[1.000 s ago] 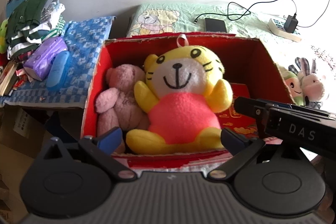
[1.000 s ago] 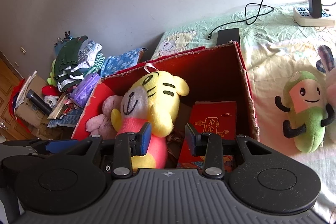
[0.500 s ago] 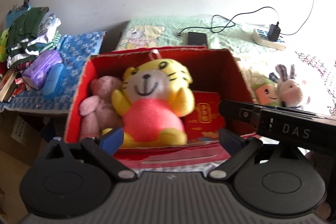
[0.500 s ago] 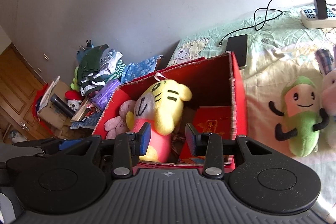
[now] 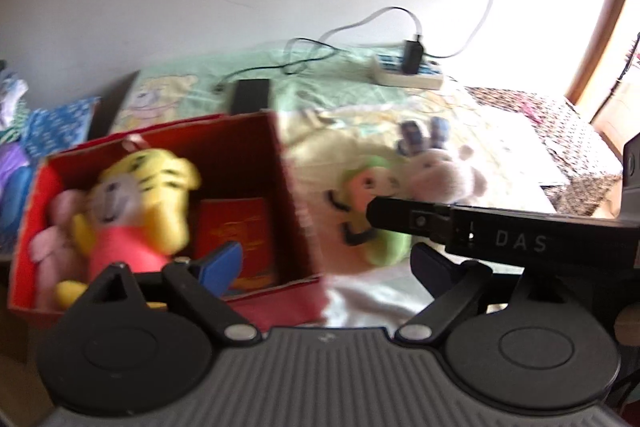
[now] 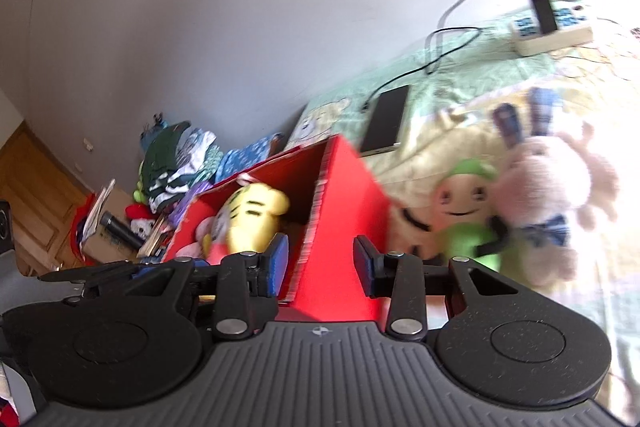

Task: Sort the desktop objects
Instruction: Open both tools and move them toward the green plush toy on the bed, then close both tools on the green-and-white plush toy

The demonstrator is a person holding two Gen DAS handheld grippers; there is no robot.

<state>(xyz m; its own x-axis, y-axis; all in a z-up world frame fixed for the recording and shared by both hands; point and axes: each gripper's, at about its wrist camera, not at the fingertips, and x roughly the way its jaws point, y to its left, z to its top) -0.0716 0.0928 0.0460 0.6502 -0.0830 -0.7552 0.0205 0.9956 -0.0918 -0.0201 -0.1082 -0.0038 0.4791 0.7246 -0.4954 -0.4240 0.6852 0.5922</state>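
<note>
Right gripper (image 6: 320, 259) fingers stand apart w/ nothing between them, aimed at the near right-hand corner of the red box (image 6: 344, 227). Left gripper (image 5: 328, 263) fingers are spread wide too, empty — the blue pad of one (image 5: 222, 263) sits in front of the box's right wall. Both views are blurred, so fine detail is unsure.

Taking the red box as landmark: inside it, at the left, a yellow tiger plush (image 5: 132, 211) in a pink top leans against a pink bear (image 5: 52, 235), w/ a red packet (image 5: 236, 227) lying in the bare right part. That looks like the sorted pile — soft toys gathered in one container.

Just right of the box, on the bed's quilt (image 5: 500, 131), lie a green plush (image 6: 464, 223) and a pale rabbit plush (image 6: 548, 199), touching each other. They're outside, so prob. still to be sorted. My guess: the empty, parted right fingers are set for the green one, nearest the box wall.

Behind the box lie a dark phone (image 6: 386, 123) on its cable and, further right, a power strip (image 6: 552, 31). Left of the box a pile of clothes (image 6: 172, 155) — not part of the job, likely.
</note>
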